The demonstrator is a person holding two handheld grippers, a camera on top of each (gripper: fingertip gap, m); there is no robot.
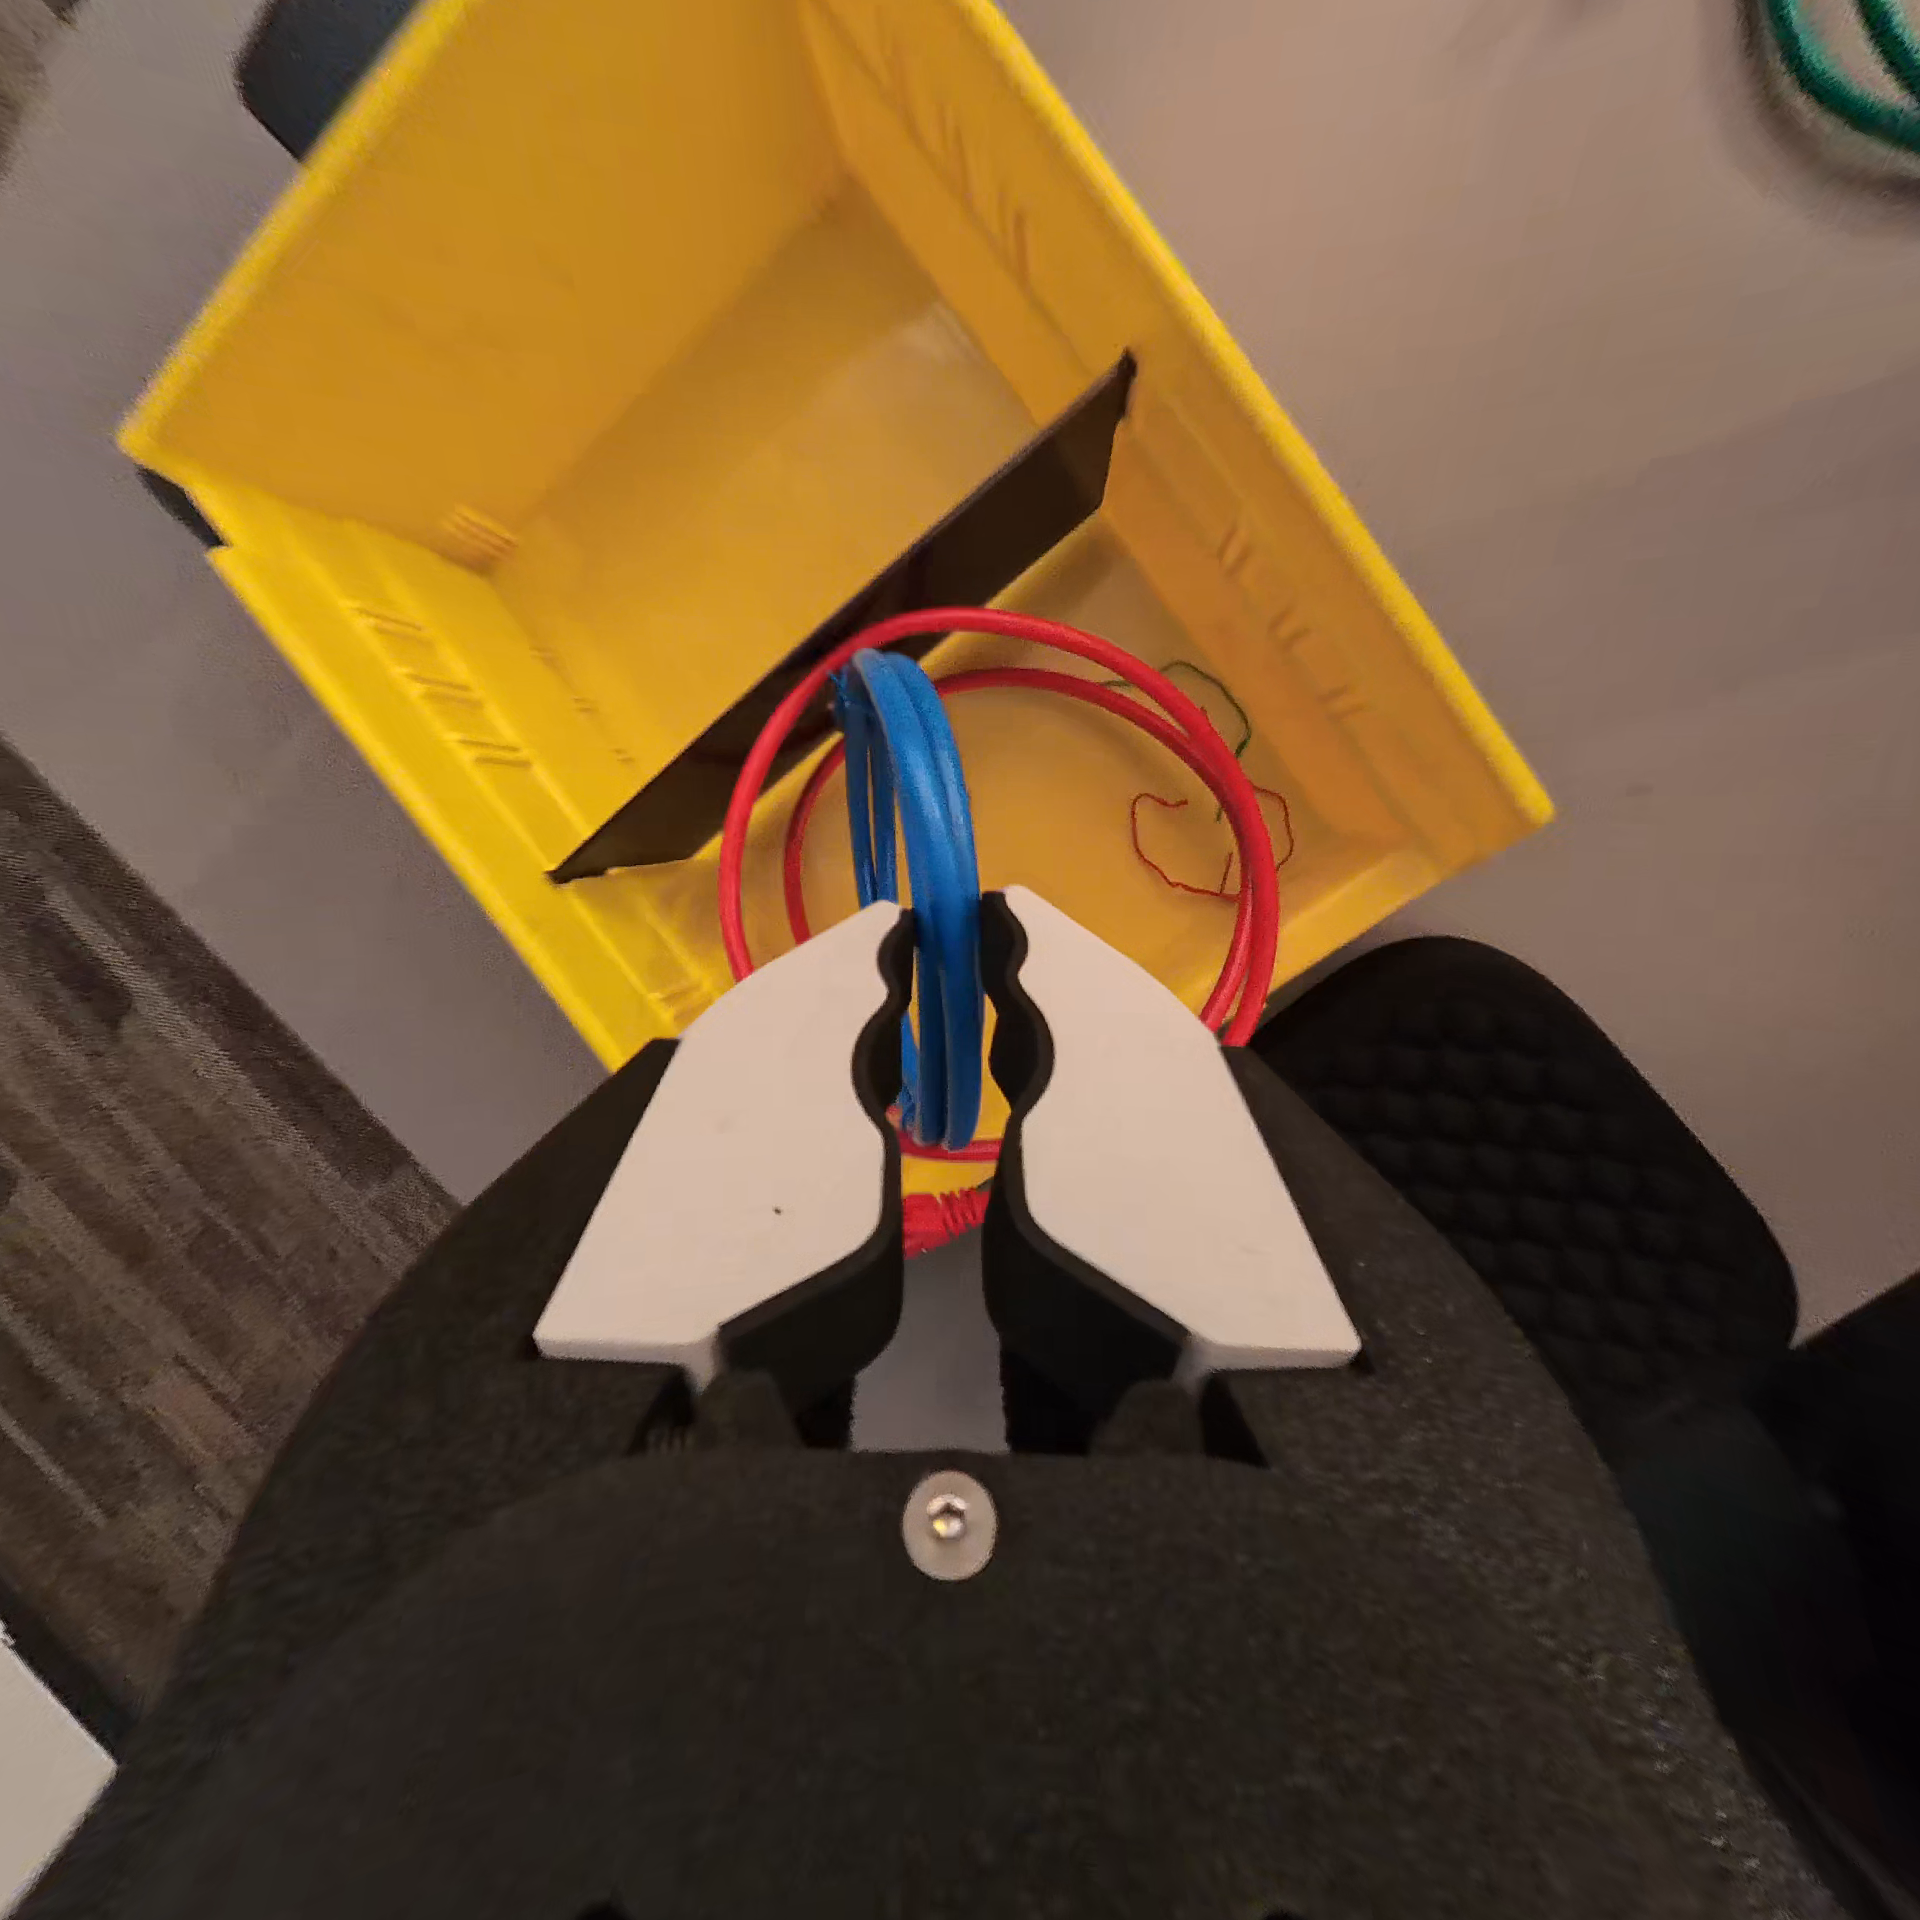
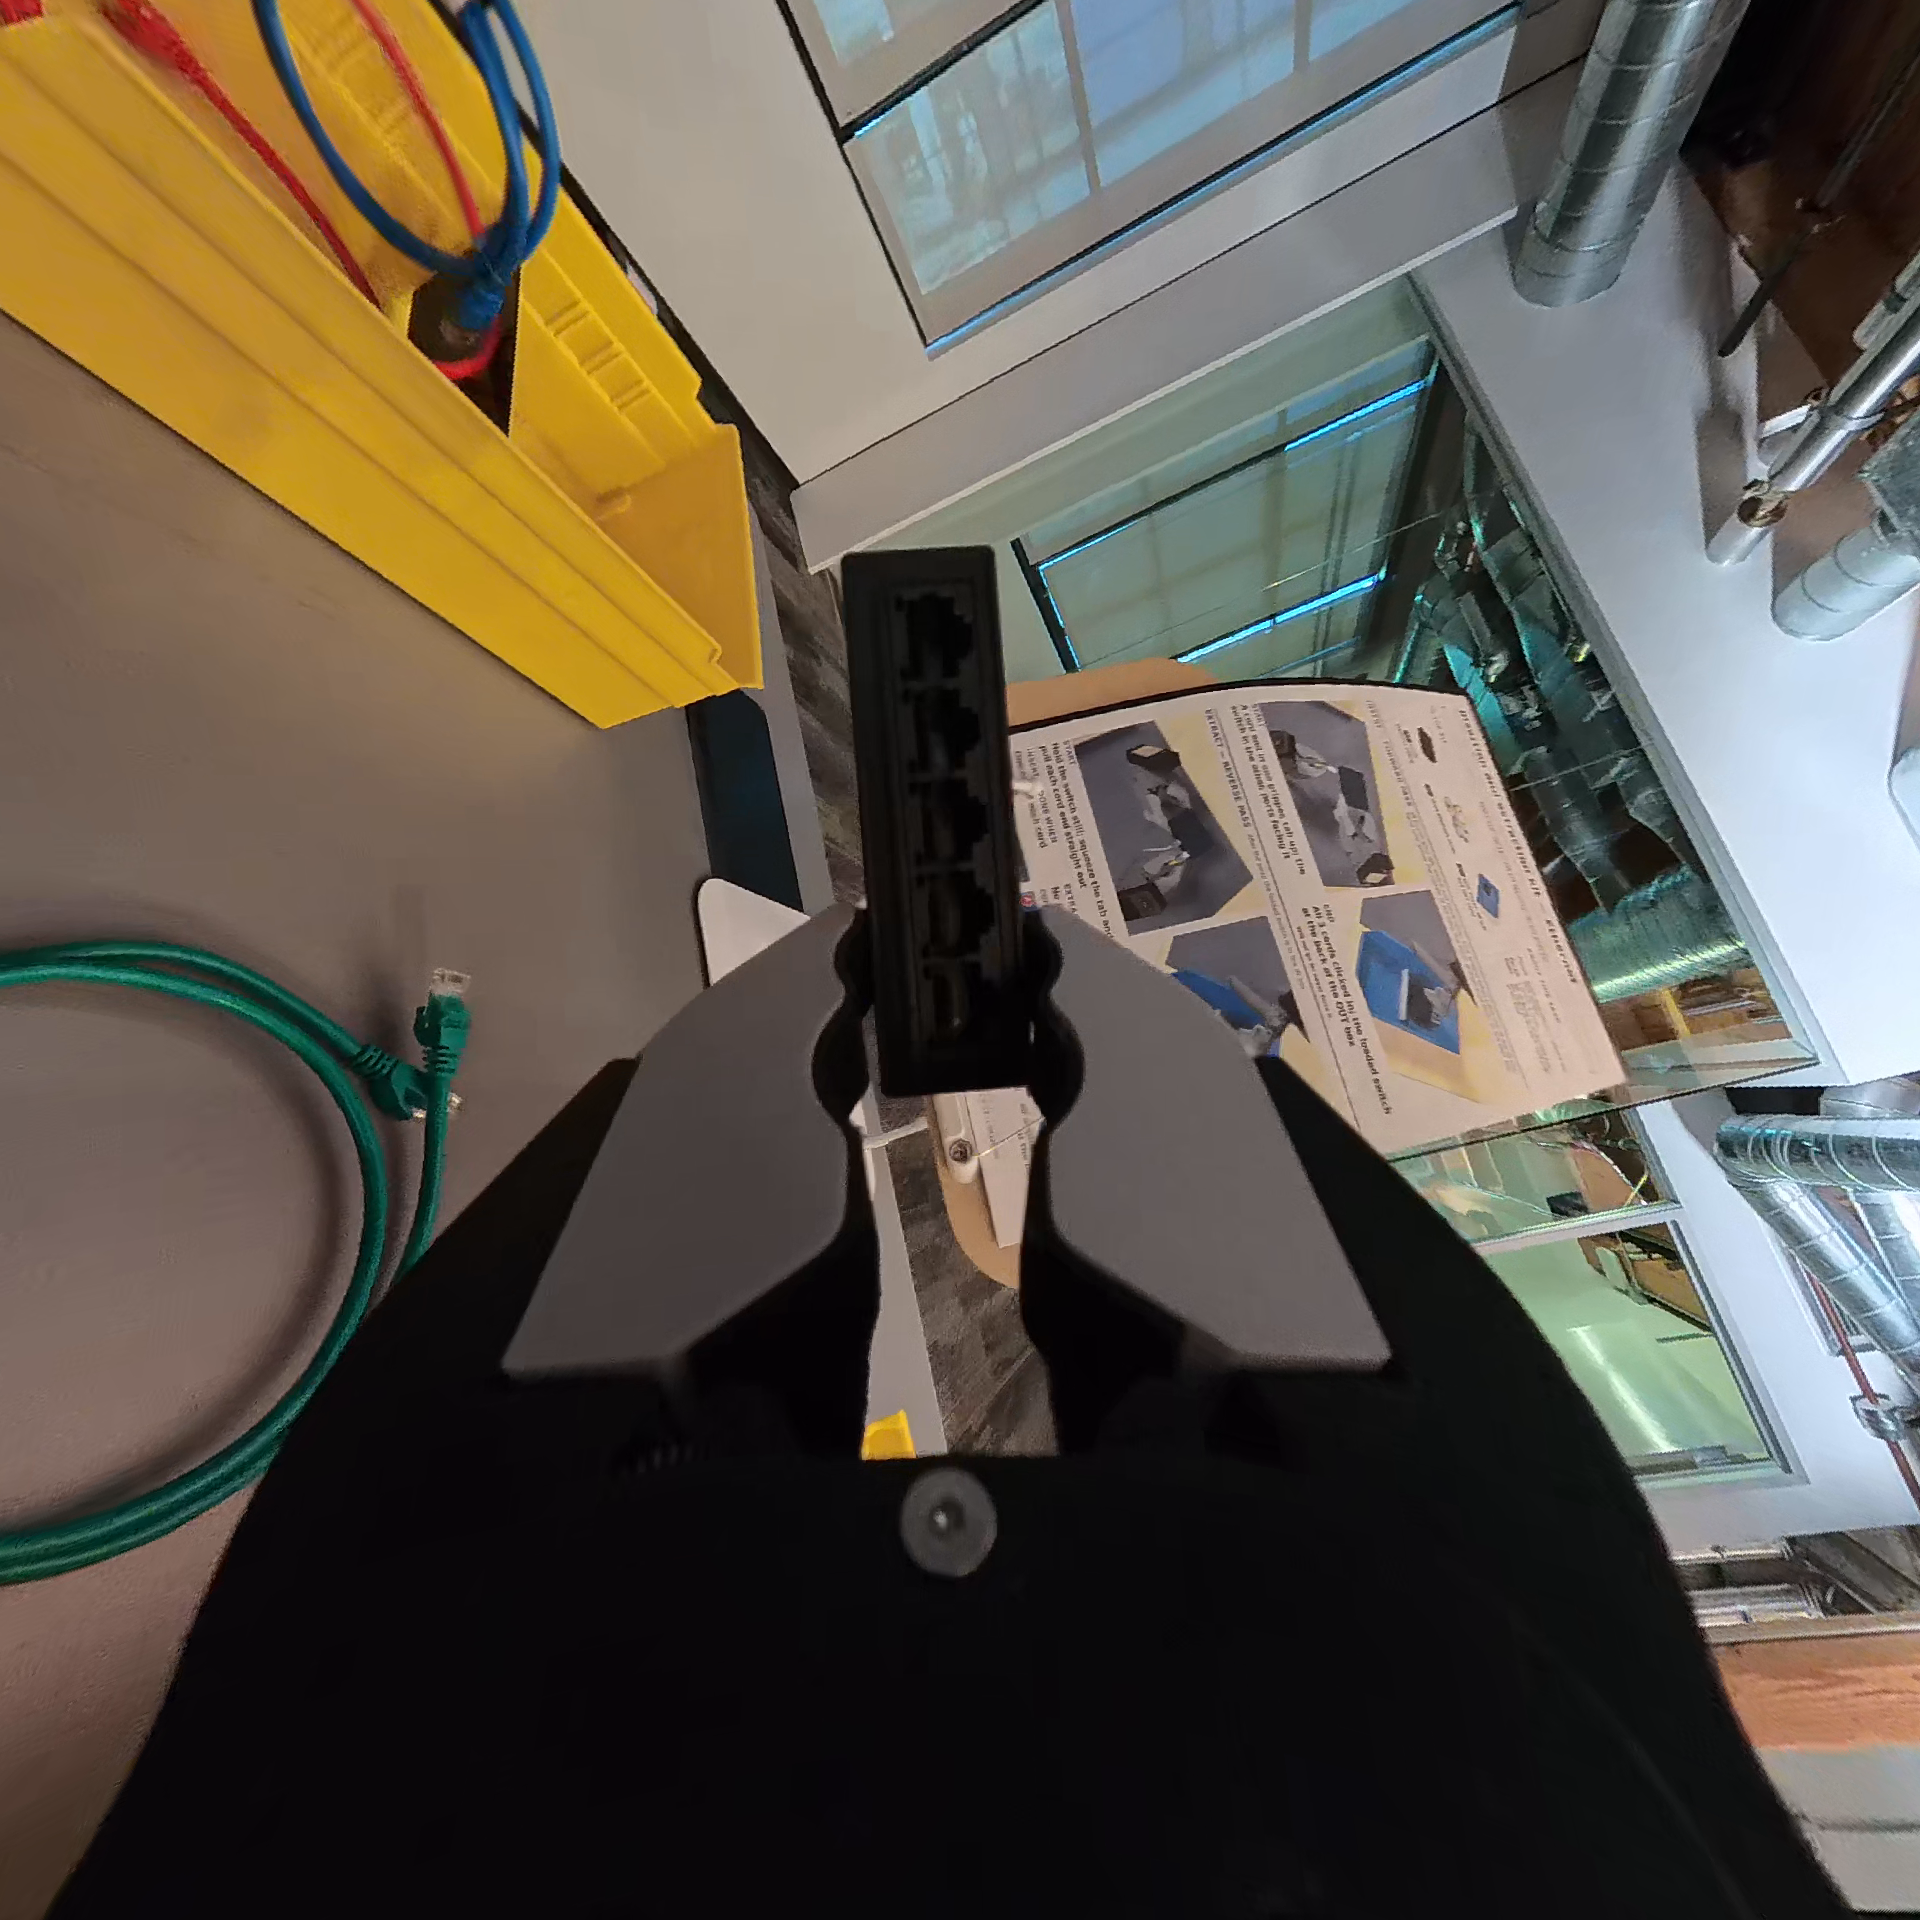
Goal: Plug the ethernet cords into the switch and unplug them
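Black switch (image 2: 940, 821): I hold it upright in my right gripper (image 2: 943, 1003), its row of ports facing my camera, every port I can see empty; it stands at the centre of the right wrist view, lifted clear of the table.
Right gripper: its fingers are closed part-way onto the lower end of the switch, one pad on each narrow side.
Blue cord (image 1: 914, 883): a coiled bundle of loops stands on edge between the fingers of my left gripper (image 1: 945, 935), rising toward 12 o'clock over the bin.
Left gripper: nearly closed, pinching the blue loops between its black pads.
Red cord (image 1: 1039, 634): a thin coil behind the blue one, partly inside the bin's near compartment, with a red end showing low between my fingers.
Yellow bin (image 1: 1351, 582): open-topped, split by a black divider (image 1: 883, 613); from the right wrist view it sits at 11 o'clock with red and blue loops above it.
Loose threads (image 1: 1174, 842): thin red and green strands on the bin floor at 3 o'clock of the coils.
Green cord (image 2: 312, 1143): coiled on the grey table (image 2: 260, 779) at 9 o'clock of the switch, both plugs lying free.
Printed sheet (image 2: 1299, 883): an illustrated page just past the switch at 3 o'clock.
Black chair (image 1: 1507, 1143): its mesh shows at 4 o'clock of my left gripper.
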